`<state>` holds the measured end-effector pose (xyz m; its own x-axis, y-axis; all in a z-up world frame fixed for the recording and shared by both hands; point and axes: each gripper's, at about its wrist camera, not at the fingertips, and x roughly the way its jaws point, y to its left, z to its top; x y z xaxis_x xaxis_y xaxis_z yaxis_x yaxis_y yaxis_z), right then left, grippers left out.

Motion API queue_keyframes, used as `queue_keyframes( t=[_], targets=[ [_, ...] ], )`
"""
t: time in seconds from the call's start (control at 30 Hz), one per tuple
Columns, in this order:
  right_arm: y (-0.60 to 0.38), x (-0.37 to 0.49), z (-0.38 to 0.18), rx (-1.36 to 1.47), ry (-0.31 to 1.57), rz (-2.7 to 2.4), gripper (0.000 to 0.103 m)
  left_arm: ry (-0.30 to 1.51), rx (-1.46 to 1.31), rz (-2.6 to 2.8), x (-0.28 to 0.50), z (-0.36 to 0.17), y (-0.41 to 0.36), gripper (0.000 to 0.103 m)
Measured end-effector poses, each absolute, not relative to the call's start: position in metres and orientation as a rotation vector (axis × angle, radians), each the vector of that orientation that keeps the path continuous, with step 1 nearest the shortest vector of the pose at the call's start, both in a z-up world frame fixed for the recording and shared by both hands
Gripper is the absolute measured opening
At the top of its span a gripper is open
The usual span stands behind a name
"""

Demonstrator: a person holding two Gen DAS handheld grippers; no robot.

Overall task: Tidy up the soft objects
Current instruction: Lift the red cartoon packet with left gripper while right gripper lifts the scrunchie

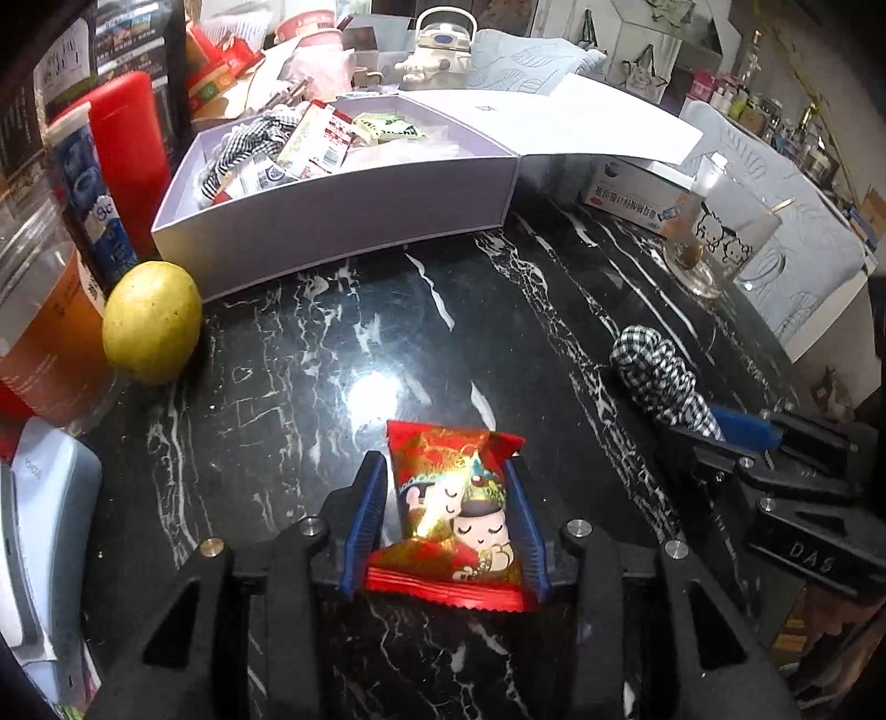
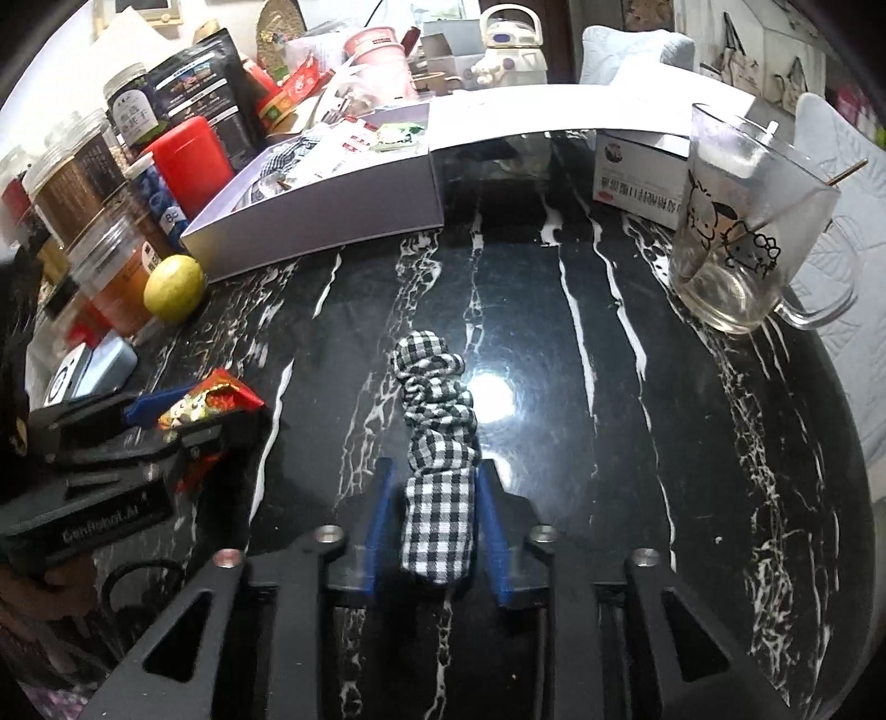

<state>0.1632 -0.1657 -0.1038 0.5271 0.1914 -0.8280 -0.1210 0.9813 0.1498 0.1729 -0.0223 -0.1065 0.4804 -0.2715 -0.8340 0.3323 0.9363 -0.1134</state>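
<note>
An overhead light throws a round white glare on the glossy black marble surface (image 1: 310, 354) in both views. The middle is bright and fairly sharp; fisheye bending curves the box (image 1: 332, 205) edges, and the corners fall into dark vignette. The scrunchie (image 2: 437, 443) looks slightly blurred near the lens.

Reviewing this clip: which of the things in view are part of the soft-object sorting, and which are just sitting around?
Part of the job:
- red foil snack packet, gripped by the left gripper
- black-and-white checked fabric scrunchie, gripped by the right gripper
- open pale lilac cardboard box already holding packets and checked fabric

Lying about:
- yellow-green lemon
- clear glass cartoon mug
- white robot-shaped kettle
- red plastic canister
</note>
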Motion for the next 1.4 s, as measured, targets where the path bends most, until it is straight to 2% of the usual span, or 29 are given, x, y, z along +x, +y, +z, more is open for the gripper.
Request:
queue_keyframes(
  t=[0.1,0.13,0.27,0.33,0.47,0.53,0.57,0.6,0.67,1.4],
  targets=[
    [-0.163,0.165,-0.104,0.074,0.997,0.181,0.042,1.012,0.104,-0.364,0.170,-0.108,-0.027,0.063],
    [-0.162,0.166,-0.104,0.068,0.994,0.178,0.042,1.009,0.109,-0.364,0.170,-0.109,-0.027,0.064],
    [-0.159,0.167,-0.105,0.047,0.985,0.169,0.042,0.986,0.107,-0.370,0.168,-0.110,-0.026,0.064],
    [-0.158,0.167,-0.105,0.043,0.978,0.167,0.042,0.971,0.105,-0.347,0.168,-0.109,-0.023,0.051],
    [-0.158,0.164,-0.106,0.031,0.963,0.160,0.043,0.959,0.105,-0.335,0.169,-0.110,-0.022,0.051],
    [-0.156,0.163,-0.107,0.012,0.958,0.155,0.037,0.958,0.101,-0.335,0.168,-0.109,-0.021,0.051],
    [-0.156,0.162,-0.107,0.002,0.956,0.150,0.027,0.959,0.096,-0.338,0.167,-0.109,-0.021,0.051],
    [-0.156,0.162,-0.107,-0.006,0.955,0.144,0.023,0.961,0.086,-0.341,0.166,-0.108,-0.020,0.051],
    [-0.156,0.160,-0.107,-0.004,0.952,0.147,0.021,0.963,0.077,-0.350,0.164,-0.107,-0.020,0.051],
    [-0.146,0.115,-0.083,0.078,0.904,0.282,0.019,0.836,0.057,-0.379,0.126,-0.058,-0.011,0.050]
  ],
)
